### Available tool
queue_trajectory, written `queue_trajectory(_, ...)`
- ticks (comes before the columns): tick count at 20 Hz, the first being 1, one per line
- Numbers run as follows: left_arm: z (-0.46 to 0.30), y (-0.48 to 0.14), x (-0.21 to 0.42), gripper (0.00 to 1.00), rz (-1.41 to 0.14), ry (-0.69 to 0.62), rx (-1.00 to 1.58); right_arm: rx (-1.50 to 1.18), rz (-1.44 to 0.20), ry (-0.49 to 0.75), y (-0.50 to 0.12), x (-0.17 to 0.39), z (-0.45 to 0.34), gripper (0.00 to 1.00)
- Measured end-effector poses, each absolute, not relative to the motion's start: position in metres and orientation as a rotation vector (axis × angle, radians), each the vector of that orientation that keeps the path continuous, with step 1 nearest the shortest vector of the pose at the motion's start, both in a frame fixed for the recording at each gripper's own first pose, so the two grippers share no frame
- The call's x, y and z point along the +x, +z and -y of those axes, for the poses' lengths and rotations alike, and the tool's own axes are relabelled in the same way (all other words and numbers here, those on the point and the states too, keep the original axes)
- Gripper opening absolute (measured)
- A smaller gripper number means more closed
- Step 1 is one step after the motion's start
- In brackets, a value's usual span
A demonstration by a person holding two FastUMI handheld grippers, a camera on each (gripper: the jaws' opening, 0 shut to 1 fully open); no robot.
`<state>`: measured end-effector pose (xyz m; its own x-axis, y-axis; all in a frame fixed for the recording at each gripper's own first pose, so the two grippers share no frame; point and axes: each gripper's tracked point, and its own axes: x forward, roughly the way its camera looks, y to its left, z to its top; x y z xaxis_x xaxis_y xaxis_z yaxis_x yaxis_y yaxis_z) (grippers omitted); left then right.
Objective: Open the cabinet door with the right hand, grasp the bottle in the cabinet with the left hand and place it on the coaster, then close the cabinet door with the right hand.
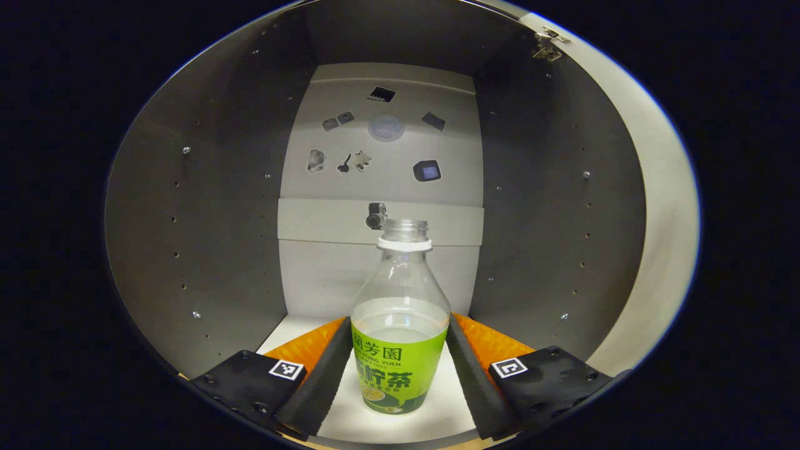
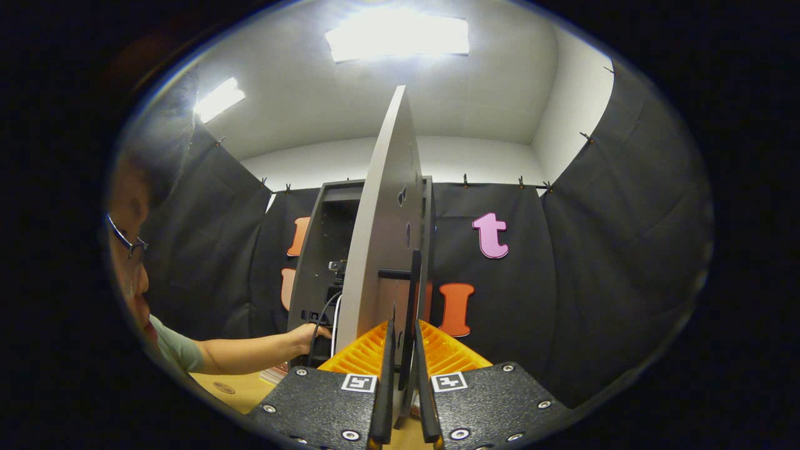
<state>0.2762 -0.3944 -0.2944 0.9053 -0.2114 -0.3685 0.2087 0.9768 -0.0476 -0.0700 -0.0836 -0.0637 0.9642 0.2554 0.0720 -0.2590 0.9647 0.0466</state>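
Step in hand: bottle pickup, door already open. Bottle (image 1: 400,325) upright on the cabinet (image 1: 206,206) floor, midway between the side walls, uncapped, part full. Left gripper (image 1: 400,365) inside the cabinet, fingers (image 1: 322,369) wide either side of the bottle, seemingly just short of contact. Right gripper (image 2: 400,381) fingers narrow, clamped on the handle (image 2: 412,312) of the door (image 2: 381,250), which stands edge-on. Next, likely: close on the label, lift, withdraw level. Side walls well apart from the bottle; door edge to watch.

1. Two bright ceiling light panels (image 2: 396,36) glow overhead.
2. A wooden tabletop (image 2: 232,389) shows at lower left.
3. A person's green sleeve (image 2: 177,350) and eyeglasses (image 2: 125,240) show at far left.
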Motion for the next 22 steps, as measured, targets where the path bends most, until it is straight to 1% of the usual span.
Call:
queue_trajectory(1,0.393,-0.297,0.276,0.9,-0.387,-0.215,-0.007,0.054,0.065,0.257,-0.064,-0.071,0.085,0.18)
queue_trajectory(2,0.391,-0.298,0.28,0.85,-0.381,-0.211,-0.007,0.048,0.065,0.253,-0.065,-0.072,0.086,0.18)
queue_trajectory(4,0.385,-0.297,0.277,0.83,-0.381,-0.213,-0.025,0.041,0.067,0.238,-0.065,-0.075,0.089,0.18)
queue_trajectory(5,0.383,-0.295,0.273,0.82,-0.387,-0.223,-0.031,0.042,0.067,0.235,-0.066,-0.076,0.089,0.13)
queue_trajectory(6,0.379,-0.293,0.268,0.82,-0.395,-0.229,-0.039,0.048,0.065,0.234,-0.067,-0.078,0.09,0.18)
queue_trajectory(7,0.375,-0.29,0.261,0.81,-0.399,-0.239,-0.046,0.05,0.067,0.231,-0.068,-0.081,0.091,0.18)
queue_trajectory(11,0.349,-0.264,0.232,0.79,-0.364,-0.252,-0.031,0.077,0.063,0.219,-0.069,-0.082,0.091,0.18)
queue_trajectory(12,0.343,-0.257,0.224,0.81,-0.355,-0.255,-0.026,0.085,0.061,0.215,-0.069,-0.083,0.091,0.18)
queue_trajectory(17,0.312,-0.236,0.188,0.82,-0.323,-0.267,-0.001,0.102,0.033,0.205,-0.075,-0.086,0.088,0.19)
queue_trajectory(19,0.3,-0.23,0.173,0.82,-0.315,-0.272,0.007,0.1,0.03,0.207,-0.074,-0.086,0.084,0.22)
queue_trajectory(20,0.292,-0.227,0.166,0.81,-0.31,-0.271,0.011,0.096,0.031,0.206,-0.073,-0.085,0.083,0.23)
queue_trajectory(21,0.285,-0.222,0.159,0.8,-0.302,-0.268,0.012,0.094,0.033,0.206,-0.073,-0.085,0.082,0.27)
queue_trajectory(22,0.277,-0.22,0.151,0.81,-0.294,-0.266,0.016,0.088,0.035,0.196,-0.073,-0.083,0.083,0.25)
